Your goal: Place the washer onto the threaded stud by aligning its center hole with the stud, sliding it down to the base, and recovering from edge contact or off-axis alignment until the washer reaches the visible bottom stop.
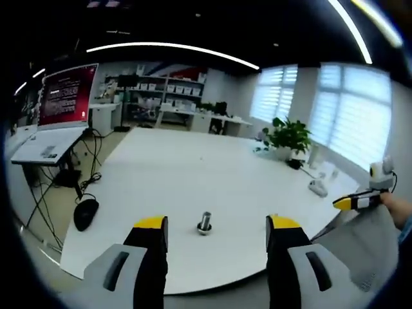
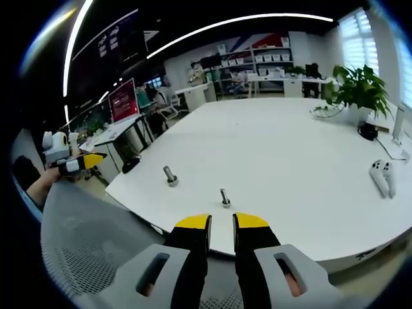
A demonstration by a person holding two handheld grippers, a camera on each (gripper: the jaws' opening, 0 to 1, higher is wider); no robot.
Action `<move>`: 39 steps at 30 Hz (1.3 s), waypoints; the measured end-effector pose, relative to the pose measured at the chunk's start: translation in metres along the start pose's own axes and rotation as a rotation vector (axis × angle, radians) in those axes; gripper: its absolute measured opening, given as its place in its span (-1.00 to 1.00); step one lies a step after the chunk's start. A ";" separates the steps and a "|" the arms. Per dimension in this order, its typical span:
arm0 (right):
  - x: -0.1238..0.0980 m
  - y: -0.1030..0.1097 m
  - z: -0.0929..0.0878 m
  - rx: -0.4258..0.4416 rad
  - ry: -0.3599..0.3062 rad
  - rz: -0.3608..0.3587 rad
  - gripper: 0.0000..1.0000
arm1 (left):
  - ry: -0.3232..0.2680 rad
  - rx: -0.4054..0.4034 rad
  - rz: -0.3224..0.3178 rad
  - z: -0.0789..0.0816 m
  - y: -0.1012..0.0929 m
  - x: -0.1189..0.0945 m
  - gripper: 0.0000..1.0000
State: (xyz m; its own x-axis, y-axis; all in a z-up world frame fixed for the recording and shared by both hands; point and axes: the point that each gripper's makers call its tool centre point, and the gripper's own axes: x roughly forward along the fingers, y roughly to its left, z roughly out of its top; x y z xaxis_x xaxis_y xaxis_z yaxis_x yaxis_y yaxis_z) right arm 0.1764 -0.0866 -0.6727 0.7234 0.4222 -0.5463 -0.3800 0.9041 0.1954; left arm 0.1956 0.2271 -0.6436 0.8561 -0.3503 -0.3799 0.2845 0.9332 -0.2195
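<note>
A short metal threaded stud (image 1: 205, 223) stands upright on the white table (image 1: 193, 174), seen between the wide-apart jaws of my left gripper (image 1: 217, 223), which is open and empty. In the right gripper view this thicker stud (image 2: 170, 175) stands to the left of a thinner stud (image 2: 224, 197), which is just beyond my right gripper (image 2: 222, 222). The right jaws are almost together with a slim gap, and I see no washer between them. A hand holds the right gripper (image 1: 357, 201) at the right edge of the left gripper view. The left gripper (image 2: 72, 162) appears at far left.
A mesh chair back (image 2: 90, 251) lies below the near table edge. A potted plant (image 2: 359, 90), a white controller (image 2: 383, 177) and cables sit on the table's far side. A laptop on a stand (image 1: 58, 122) and a black mouse (image 1: 85, 212) are off the table.
</note>
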 end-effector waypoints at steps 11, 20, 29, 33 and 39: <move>0.000 0.001 0.000 -0.003 0.000 0.004 -0.68 | 0.005 0.032 0.009 -0.001 0.001 -0.002 0.04; 0.000 0.001 0.000 -0.004 -0.002 0.007 -0.68 | 0.008 0.042 0.024 -0.001 0.004 -0.002 0.09; 0.000 0.001 0.000 -0.003 -0.002 0.008 -0.68 | 0.032 0.031 0.011 -0.005 0.002 -0.002 -0.02; 0.000 0.002 -0.001 -0.007 0.003 0.013 -0.68 | 0.031 0.027 0.013 -0.005 0.003 -0.002 -0.02; 0.000 0.002 0.000 -0.005 -0.003 0.013 -0.67 | 0.036 0.030 0.010 -0.006 0.002 -0.003 -0.04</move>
State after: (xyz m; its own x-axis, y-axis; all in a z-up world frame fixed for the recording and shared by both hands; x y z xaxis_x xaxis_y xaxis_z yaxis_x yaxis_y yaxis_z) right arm 0.1760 -0.0848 -0.6726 0.7205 0.4338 -0.5411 -0.3920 0.8984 0.1983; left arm 0.1913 0.2296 -0.6487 0.8432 -0.3432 -0.4139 0.2892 0.9384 -0.1889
